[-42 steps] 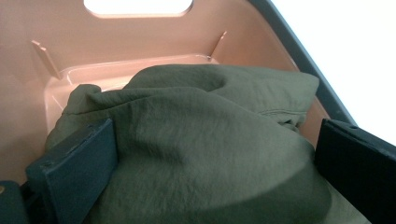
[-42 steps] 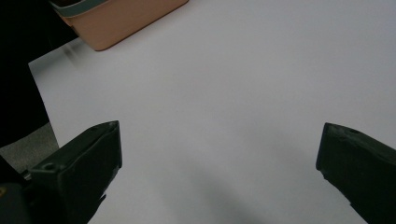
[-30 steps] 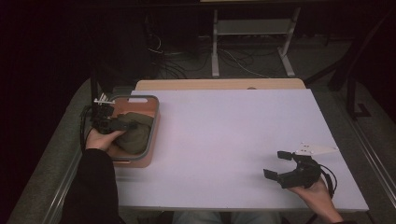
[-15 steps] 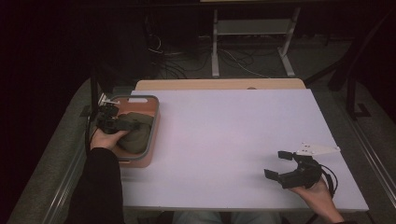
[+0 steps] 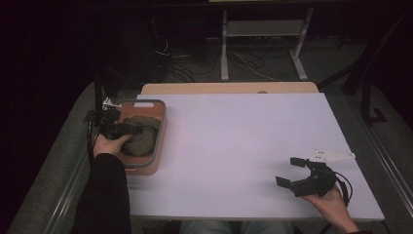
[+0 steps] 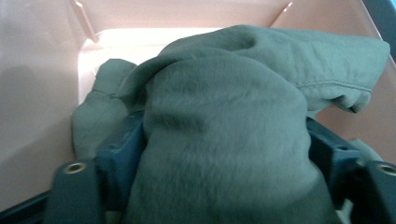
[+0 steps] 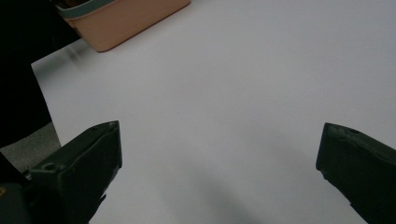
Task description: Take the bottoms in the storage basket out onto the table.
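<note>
A crumpled olive-green cloth (image 5: 144,140) lies in a salmon-coloured bin (image 5: 161,127) with a grey rim at the table's left edge. My left gripper (image 5: 135,129) reaches into the bin from the left. In the left gripper view the cloth (image 6: 224,140) bulges up between the two jaws, which stand wide apart on either side of it with their tips hidden under the fabric. The bin's inner wall (image 6: 37,93) rises around it. My right gripper (image 5: 288,171) rests open near the front right of the white table (image 5: 243,131), nothing between its jaws (image 7: 219,154).
The bin's outer corner (image 7: 130,23) sits far off in the right gripper view, across bare table top. A wooden strip (image 5: 229,88) borders the table's far edge. Behind it, cables and a metal stand (image 5: 263,44) sit on the dark floor.
The left hand and gripper have shifted slightly nearer and deeper onto the cloth in the bin. The right gripper has stayed where it was.
</note>
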Action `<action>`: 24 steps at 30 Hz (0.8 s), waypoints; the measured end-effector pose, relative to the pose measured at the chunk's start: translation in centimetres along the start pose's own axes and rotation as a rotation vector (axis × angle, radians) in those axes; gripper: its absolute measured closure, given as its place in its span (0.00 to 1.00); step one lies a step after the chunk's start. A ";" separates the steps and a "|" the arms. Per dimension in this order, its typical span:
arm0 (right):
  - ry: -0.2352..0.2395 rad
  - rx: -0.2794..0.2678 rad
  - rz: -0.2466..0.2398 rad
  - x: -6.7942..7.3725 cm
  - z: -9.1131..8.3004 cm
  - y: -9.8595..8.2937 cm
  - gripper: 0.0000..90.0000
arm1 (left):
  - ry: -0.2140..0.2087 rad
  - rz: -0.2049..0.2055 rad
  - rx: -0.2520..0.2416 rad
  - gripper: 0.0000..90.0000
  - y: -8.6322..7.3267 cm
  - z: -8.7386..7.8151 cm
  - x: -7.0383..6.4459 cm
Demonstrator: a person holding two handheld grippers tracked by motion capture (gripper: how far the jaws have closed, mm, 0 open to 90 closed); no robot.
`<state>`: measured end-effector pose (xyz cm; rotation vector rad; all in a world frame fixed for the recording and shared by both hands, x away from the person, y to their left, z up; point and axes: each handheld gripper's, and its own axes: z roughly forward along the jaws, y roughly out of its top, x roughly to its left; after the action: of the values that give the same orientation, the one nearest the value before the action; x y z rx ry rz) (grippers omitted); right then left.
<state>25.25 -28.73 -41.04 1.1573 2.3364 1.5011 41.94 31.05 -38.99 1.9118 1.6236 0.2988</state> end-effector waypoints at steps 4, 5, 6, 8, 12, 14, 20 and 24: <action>-0.001 -0.003 -0.001 0.0 0.0 0.0 0.00 | -0.021 -0.047 -0.006 0.44 0.0 -0.3 0.4; -0.001 -0.004 -0.005 -0.1 0.0 0.0 0.00 | -0.033 -0.051 -0.001 0.48 0.1 -0.4 0.5; -0.001 -0.005 -0.005 -0.1 0.0 0.0 0.00 | -0.046 -0.056 0.000 0.52 0.1 -0.4 0.5; -0.001 -0.006 -0.002 -0.1 -0.1 0.0 0.00 | -0.073 -0.057 0.007 0.58 0.1 -0.4 0.6; -0.004 -0.005 -0.004 -0.1 -0.1 0.0 0.00 | -0.094 -0.081 0.013 0.67 0.3 -0.7 0.6; -0.004 -0.004 0.004 0.0 -0.1 0.0 0.00 | -0.109 -0.106 0.007 0.70 0.3 -0.9 0.8; -0.006 -0.013 0.008 -0.1 -0.3 0.0 0.00 | -0.149 -0.131 -0.019 0.73 0.1 -1.6 1.1; -0.004 -0.014 0.014 -0.2 -0.3 0.0 0.00 | -0.162 -0.126 -0.031 0.73 0.1 -2.3 0.9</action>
<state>25.20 -29.08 -40.93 1.1749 2.3160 1.5157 40.97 32.58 -37.32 1.7537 1.6126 0.1138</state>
